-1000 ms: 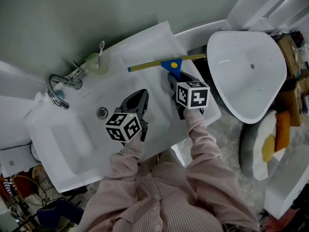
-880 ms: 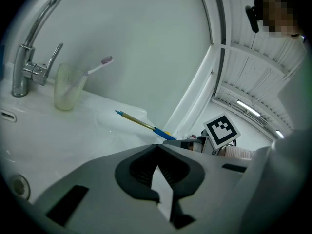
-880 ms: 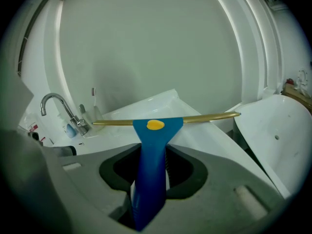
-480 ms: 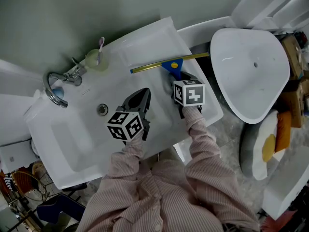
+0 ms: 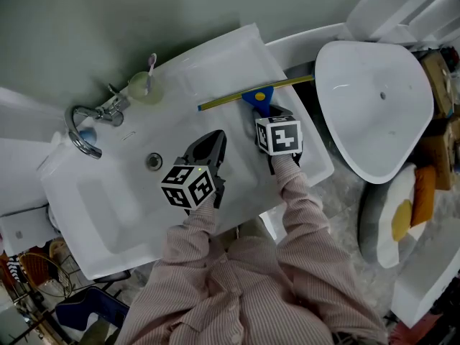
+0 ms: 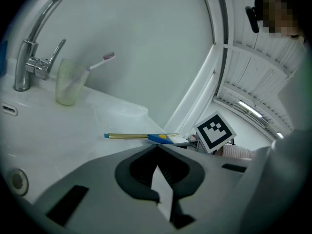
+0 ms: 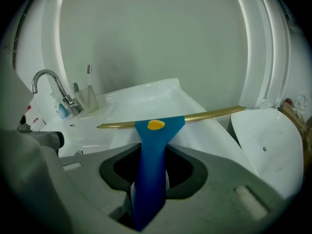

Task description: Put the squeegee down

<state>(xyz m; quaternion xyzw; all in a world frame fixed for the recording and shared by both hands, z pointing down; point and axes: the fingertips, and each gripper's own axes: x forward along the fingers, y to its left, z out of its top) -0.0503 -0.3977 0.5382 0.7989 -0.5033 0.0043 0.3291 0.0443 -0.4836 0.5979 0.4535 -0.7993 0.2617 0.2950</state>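
The squeegee (image 5: pixel 244 94) has a long brass-coloured blade and a blue handle with a yellow dot. Its blade lies across the right end of the white sink counter (image 5: pixel 237 56), jutting past the counter's right edge. My right gripper (image 5: pixel 264 115) is shut on the blue handle (image 7: pixel 153 150), which runs straight between its jaws. My left gripper (image 5: pixel 213 138) hovers over the sink near the drain, shut and holding nothing. In the left gripper view the squeegee (image 6: pixel 141 136) shows low over the counter, beyond the closed jaw tips (image 6: pixel 157 148).
A chrome faucet (image 5: pixel 83 139) and a cup with a toothbrush (image 5: pixel 144 86) stand at the sink's back left. The drain (image 5: pixel 154 161) is in the bowl. A second white basin (image 5: pixel 374 106) lies right of the counter, across a dark gap.
My right gripper has sunk a little and tilted, bringing the squeegee closer to the counter. The left gripper has stayed in place.
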